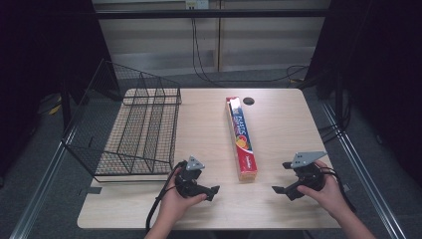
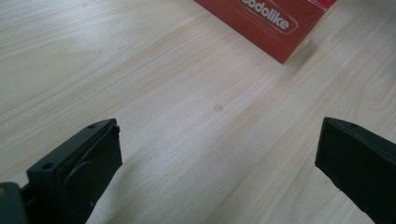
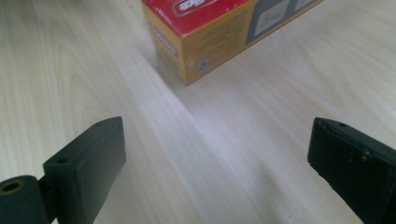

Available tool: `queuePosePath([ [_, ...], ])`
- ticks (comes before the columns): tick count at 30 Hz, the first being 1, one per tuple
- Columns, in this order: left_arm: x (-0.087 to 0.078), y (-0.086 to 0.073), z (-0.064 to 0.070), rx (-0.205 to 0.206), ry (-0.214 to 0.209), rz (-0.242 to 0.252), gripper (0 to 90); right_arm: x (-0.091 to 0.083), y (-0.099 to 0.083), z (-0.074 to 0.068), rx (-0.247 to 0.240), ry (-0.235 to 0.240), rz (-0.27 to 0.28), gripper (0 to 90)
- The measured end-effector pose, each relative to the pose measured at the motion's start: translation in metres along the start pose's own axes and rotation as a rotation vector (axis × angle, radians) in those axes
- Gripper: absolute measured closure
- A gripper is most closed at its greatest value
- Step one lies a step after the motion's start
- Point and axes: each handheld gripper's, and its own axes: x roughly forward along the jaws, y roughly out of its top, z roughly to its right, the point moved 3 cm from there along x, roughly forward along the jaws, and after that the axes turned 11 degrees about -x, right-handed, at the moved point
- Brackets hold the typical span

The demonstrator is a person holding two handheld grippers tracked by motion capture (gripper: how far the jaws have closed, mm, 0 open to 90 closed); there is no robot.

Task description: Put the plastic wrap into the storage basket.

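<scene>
A pale wooden tabletop (image 1: 278,134) stood in a dim room with dark curtains at either side and cables trailing along the back wall. A black wire basket (image 1: 134,124) with upright dividers occupied the tabletop's left half, running from its far-left corner almost to the near edge. The long red box of plastic wrap (image 1: 241,137) lay flat near the middle, lengthwise from the far edge toward the near one, its near end well short of the near edge.

The left gripper (image 1: 211,191) rested low by the near edge, just off the basket's near-right corner, held in the person's left hand, its jaws spread wide over bare wood; in the left gripper view the box's red end (image 2: 275,23) sat ahead and apart. The right gripper (image 1: 279,189) hovered near the near-right part of the tabletop, jaws likewise spread and holding nothing, with the box's yellow end face (image 3: 191,51) ahead of it in the right gripper view.

The step in hand looked like an approach to the box's near end. To do it well, one gripper would probably need to straddle the box across its narrow width, square to the long sides, and close some way in from the end so the long box would not droop or swing. Pinching gently should spare the thin cardboard.
</scene>
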Motion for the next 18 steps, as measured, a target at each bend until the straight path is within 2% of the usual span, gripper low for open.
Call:
queuePosePath([
  [7, -0.001, 0.004, 0.003, -0.004, -0.007, 0.0, 0.2, 0.001, -0.001, 0.004, 0.007, -0.018, -0.004, 3.9],
  [8, -0.001, 0.005, 0.003, 0.006, -0.017, -0.009, 0.2, 0.001, -0.002, 0.005, 0.003, -0.012, -0.002, 4.0],
  [10, -0.001, 0.008, 0.006, -0.01, -0.02, -0.005, 0.2, 0.0, -0.003, 0.005, 0.007, -0.019, -0.006, 4.0],
  [15, -0.001, 0.017, 0.011, -0.006, -0.045, -0.013, 0.2, -0.001, -0.003, 0.006, 0.013, -0.02, 0.006, 3.9],
  [16, -0.001, 0.02, 0.013, -0.017, -0.058, -0.006, 0.2, 0.0, -0.003, 0.006, 0.015, -0.018, 0.007, 3.9],
  [18, -0.001, 0.022, 0.013, -0.021, -0.058, -0.001, 0.2, 0.0, -0.003, 0.006, 0.011, -0.02, 0.009, 3.9],
])
